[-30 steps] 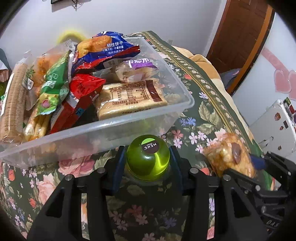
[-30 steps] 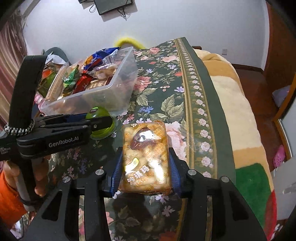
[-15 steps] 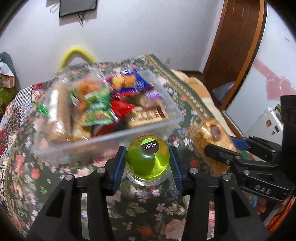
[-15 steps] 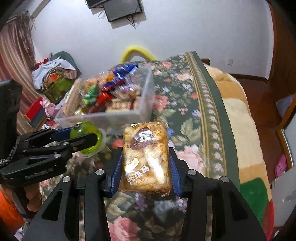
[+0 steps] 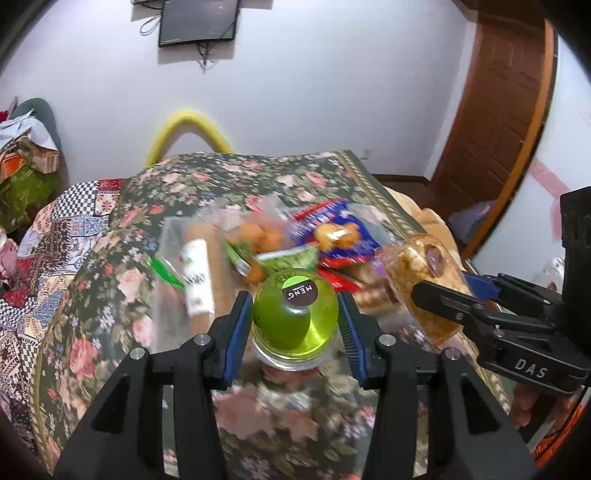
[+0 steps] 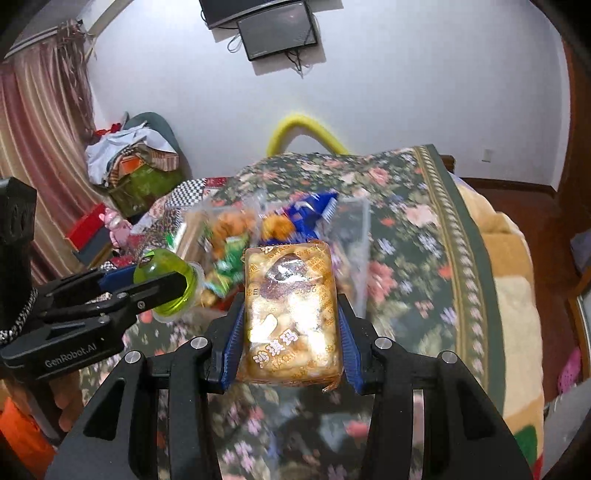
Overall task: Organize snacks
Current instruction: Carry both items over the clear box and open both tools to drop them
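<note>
The left gripper (image 5: 295, 317) pinched a round green jelly cup with a dark lid label (image 5: 295, 314) between its blue-padded fingers (image 5: 236, 332), holding it in the air in front of a clear plastic storage bin (image 5: 166, 258) packed with bright snack packets. Just to its right, the right gripper (image 6: 291, 325) clamped a clear rectangular packet of golden puffed snacks (image 6: 291, 314), its fingers (image 6: 347, 343) pressed against both long sides. The bin sat on a bed covered with a dark green floral blanket (image 6: 406, 221). In the right wrist view, the cup (image 6: 166, 280) hung to the left of the packet, both raised above the blanket near the bin's front wall. A dark wall-mounted screen (image 6: 277, 33) hung on the white wall behind.
</note>
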Available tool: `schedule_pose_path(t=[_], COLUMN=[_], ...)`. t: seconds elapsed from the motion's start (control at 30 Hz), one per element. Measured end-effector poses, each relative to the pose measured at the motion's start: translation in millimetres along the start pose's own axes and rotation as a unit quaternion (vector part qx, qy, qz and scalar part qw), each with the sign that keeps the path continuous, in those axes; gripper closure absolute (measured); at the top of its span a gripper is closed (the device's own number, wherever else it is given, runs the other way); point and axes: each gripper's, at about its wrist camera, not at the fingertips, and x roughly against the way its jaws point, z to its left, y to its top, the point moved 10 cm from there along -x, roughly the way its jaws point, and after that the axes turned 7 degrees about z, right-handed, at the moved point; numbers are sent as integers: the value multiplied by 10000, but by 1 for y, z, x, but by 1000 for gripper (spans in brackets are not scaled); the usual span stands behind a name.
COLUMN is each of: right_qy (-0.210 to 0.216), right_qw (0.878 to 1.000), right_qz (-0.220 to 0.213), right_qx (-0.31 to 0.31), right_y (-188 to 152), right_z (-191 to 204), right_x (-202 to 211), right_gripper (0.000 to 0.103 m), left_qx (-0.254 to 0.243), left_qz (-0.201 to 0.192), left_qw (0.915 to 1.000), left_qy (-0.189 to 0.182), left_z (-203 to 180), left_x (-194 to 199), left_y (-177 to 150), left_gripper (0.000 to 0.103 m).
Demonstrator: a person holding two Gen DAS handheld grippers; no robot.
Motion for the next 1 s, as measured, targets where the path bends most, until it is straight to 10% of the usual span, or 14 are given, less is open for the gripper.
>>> schedule_pose_path(t=[1.0], right_qy=[-169], right_qw=[9991], right_qz=[281], right_qx=[285], right_y=[17], right_z=[2], right_x=[-36], right_gripper=[52], left_qx=[28], left_qz=[115], left_qw=[9999], left_qy=[121], left_z=[18], left_x=[-33], left_y=[9], left_gripper=[57])
